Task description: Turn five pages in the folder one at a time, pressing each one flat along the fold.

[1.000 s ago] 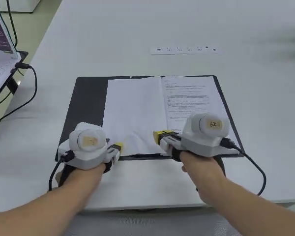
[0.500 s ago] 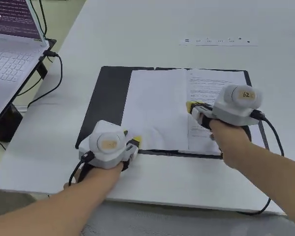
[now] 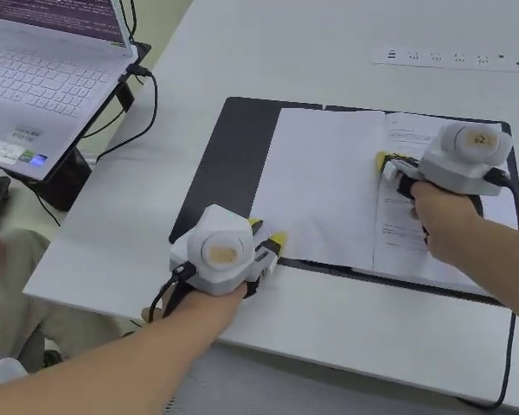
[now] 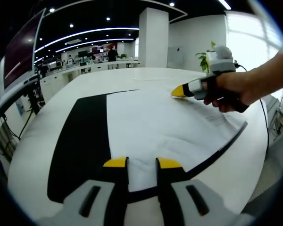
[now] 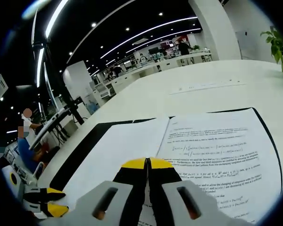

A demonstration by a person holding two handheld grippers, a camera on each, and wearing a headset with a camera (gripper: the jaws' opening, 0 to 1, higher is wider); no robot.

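Note:
The black folder [image 3: 229, 164] lies open on the white table. A blank white page [image 3: 329, 181] lies over its left half and a printed page [image 3: 402, 233] over its right half. My right gripper [image 3: 386, 162] is shut, its yellow tips down on the fold between the two pages, in the far half of the folder. From the right gripper view the shut tips [image 5: 147, 163] sit over the fold, with the printed page [image 5: 217, 146] to their right. My left gripper [image 3: 266, 233] is open at the blank page's near left corner, and the paper's edge shows between its tips [image 4: 142, 163].
An open laptop [image 3: 52, 78] on a stand sits off the table's left side, with a black cable [image 3: 143, 112] running from it. A white power strip [image 3: 450, 59] lies at the far side. The table's front edge [image 3: 329, 337] runs close below the folder.
My right gripper has slid away from me along the fold, from the folder's near edge to its far half. The left gripper stays at the page's near corner. The head camera has swung left.

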